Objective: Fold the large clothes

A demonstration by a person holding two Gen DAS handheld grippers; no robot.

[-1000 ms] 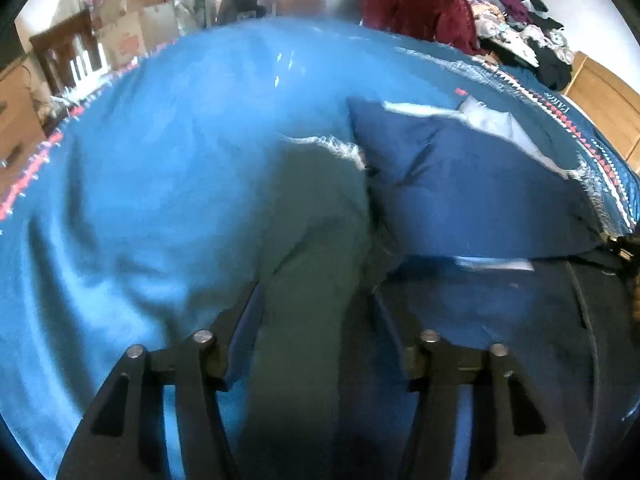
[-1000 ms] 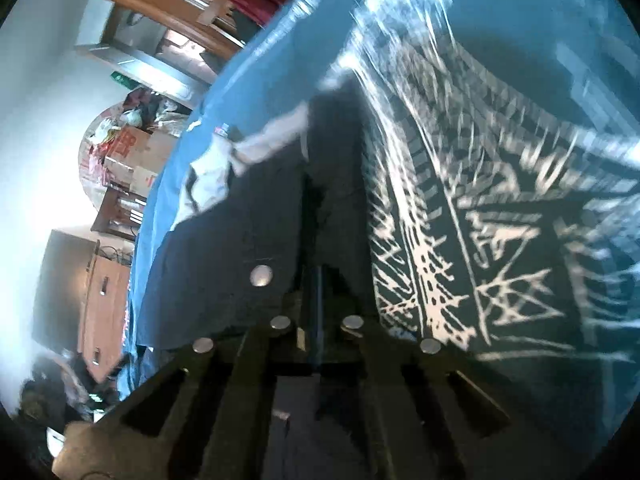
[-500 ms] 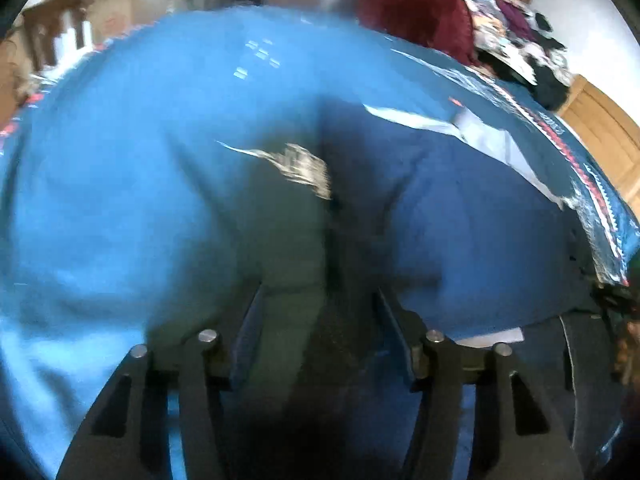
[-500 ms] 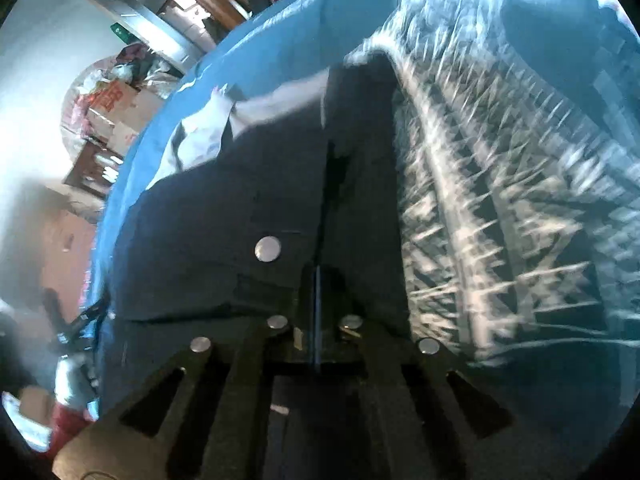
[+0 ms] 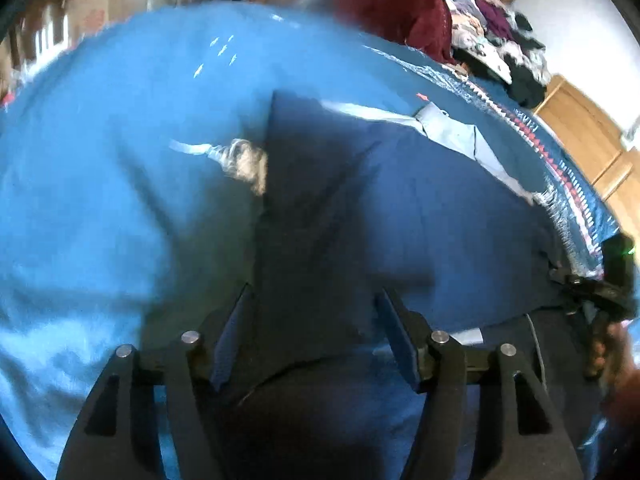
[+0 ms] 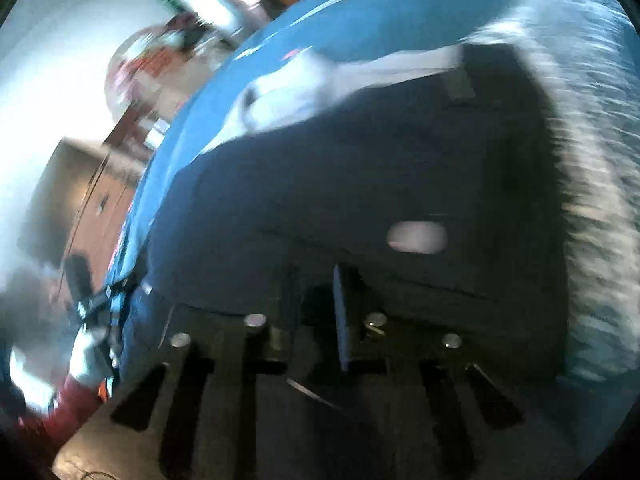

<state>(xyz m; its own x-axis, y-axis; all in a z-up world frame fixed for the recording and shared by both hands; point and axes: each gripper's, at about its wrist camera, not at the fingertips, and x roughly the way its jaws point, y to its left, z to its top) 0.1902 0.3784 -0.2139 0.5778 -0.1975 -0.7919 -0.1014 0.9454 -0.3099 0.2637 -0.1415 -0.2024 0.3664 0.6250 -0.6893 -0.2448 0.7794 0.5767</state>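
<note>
A dark navy garment (image 5: 420, 216) with a pale lining (image 5: 452, 136) lies folded on the blue bedspread (image 5: 120, 160). My left gripper (image 5: 316, 328) is open just above it, and the garment's near left part runs between the wide-spread fingers. In the right wrist view the same garment (image 6: 360, 168) fills the middle, blurred, with a silver button (image 6: 416, 236). My right gripper (image 6: 316, 308) sits at the garment's near edge with a narrow gap between its fingers. I cannot tell whether cloth is still in that gap. The right gripper (image 5: 592, 292) also shows at the far right of the left wrist view.
A maroon garment (image 5: 400, 20) and a heap of mixed clothes (image 5: 492, 40) lie at the far end of the bed. Wooden furniture (image 5: 580, 132) stands to the right. The bedspread's white-patterned border (image 6: 592, 200) runs beside the garment. A red sleeve (image 6: 68, 404) shows low left.
My right gripper's fingers, pressed together on the garment's edge before, have parted a little. The left gripper has slid forward over the garment, still open. Both views are blurred by motion.
</note>
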